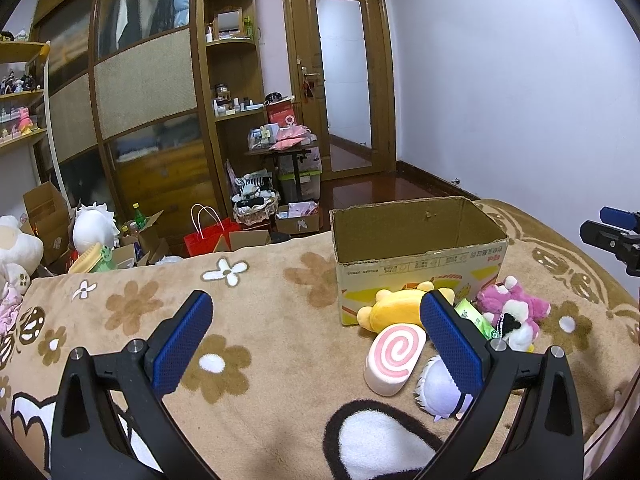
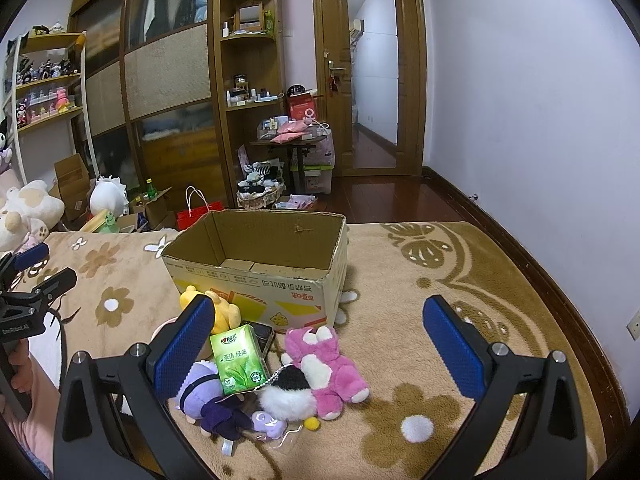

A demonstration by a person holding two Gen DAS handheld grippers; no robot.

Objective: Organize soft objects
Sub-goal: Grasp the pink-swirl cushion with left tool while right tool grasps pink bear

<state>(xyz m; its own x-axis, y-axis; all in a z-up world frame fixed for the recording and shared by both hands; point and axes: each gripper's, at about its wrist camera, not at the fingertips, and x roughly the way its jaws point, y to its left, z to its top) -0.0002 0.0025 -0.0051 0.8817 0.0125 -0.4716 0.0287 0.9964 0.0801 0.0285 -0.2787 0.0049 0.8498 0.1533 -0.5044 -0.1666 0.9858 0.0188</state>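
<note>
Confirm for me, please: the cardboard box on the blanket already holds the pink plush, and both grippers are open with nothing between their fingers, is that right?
Not quite. The pink plush is not in the cardboard box; it lies on the blanket in front of it, as the right wrist view shows. The box looks empty there. The rest stands: the left gripper and right gripper are open, holding nothing.

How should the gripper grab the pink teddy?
Pinch the pink teddy across its belly, coming from above with the right gripper, probably. It lies flat on its back on the blanket, and its right side has open space.
</note>
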